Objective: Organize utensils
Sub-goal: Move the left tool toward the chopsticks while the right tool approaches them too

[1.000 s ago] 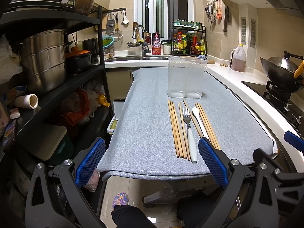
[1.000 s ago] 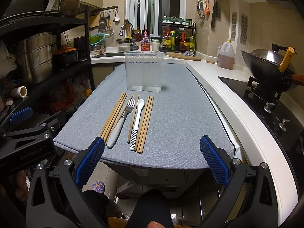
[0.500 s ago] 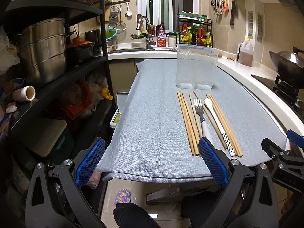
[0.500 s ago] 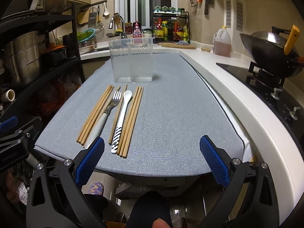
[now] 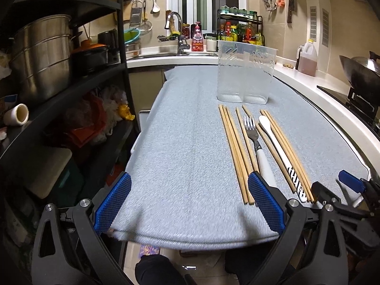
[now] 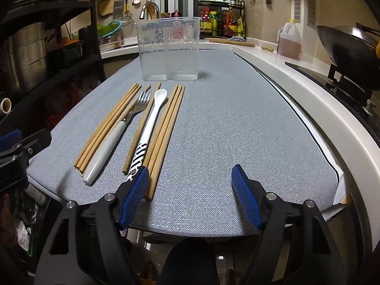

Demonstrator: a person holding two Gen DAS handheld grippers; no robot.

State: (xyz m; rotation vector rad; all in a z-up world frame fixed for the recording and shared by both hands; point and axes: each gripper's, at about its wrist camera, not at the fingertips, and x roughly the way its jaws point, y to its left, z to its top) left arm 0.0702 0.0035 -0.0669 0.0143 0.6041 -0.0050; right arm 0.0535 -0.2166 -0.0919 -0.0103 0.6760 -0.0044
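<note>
Several wooden chopsticks (image 5: 234, 147), a white-handled fork (image 5: 255, 142) and a white spoon (image 5: 275, 142) with a striped handle lie side by side on the grey mat (image 5: 185, 142). Behind them stands a clear two-compartment holder (image 5: 244, 76), empty. My left gripper (image 5: 187, 201) hangs open over the mat's near edge, its right pad by the left chopsticks' ends. My right gripper (image 6: 190, 190) is low over the mat with its jaws closing and only bare mat between them. Its left pad is beside the near ends of the right chopstick bundle (image 6: 163, 130) and the spoon (image 6: 152, 123).
A dark shelf rack (image 5: 71, 83) with steel pots (image 5: 38, 54) stands left of the table. A white counter (image 6: 320, 99) with a stove and wok (image 6: 344, 47) runs along the right. An oil jug (image 6: 288, 40) and the sink (image 5: 175, 23) are at the back.
Both grippers have come down and forward toward the mat's near edge. The right gripper's jaws have narrowed. The utensils and holder have not moved.
</note>
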